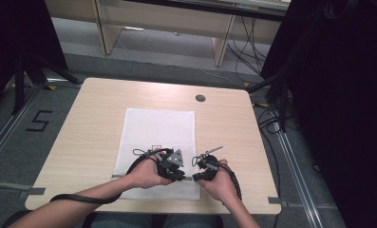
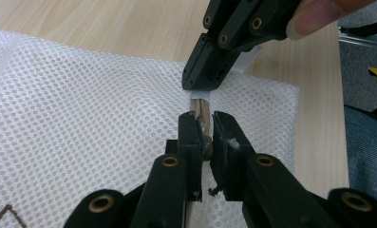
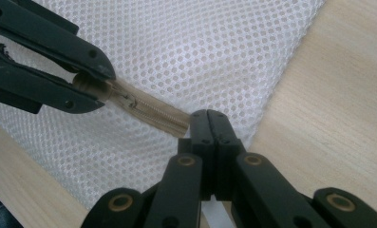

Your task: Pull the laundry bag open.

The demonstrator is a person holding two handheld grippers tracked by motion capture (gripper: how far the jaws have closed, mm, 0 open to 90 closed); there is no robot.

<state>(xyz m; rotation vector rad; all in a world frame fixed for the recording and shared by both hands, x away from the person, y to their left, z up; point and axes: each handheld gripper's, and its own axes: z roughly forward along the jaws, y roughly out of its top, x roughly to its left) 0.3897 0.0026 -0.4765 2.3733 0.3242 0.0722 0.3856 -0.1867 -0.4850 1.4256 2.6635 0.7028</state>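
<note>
Near the bottom centre of the high view, lying flat on the desk (image 1: 81, 142): a white mesh bag (image 1: 153, 128), its zipper edge toward the lower edge of the frame, both forearms coming in from below.

Low in the left gripper view, clamping the tan zipper (image 2: 201, 111) between the jaws of the left hand-held gripper (image 2: 204, 142), apparently right at the slider. Just above it in the same view, pinching the grey end tab of the zipper tape: the right hand-held gripper (image 2: 202, 85), jaws fully together on it.

Across the right gripper view, running from the left hand-held gripper (image 3: 89, 88) at the upper left down to the right hand-held gripper (image 3: 209, 130) at the centre: a short stretch of closed teeth (image 3: 153, 111). Meeting tip to tip at the bag's corner, with the zipper taut between.

Judging progress: both grips set, one anchoring the end, the other on the slider. Slider sitting close to the end stop, so either starting an opening pull or finishing a closing one; not telling which from these views. Remaining: the slide itself along the bag's edge, or letting go.
</note>
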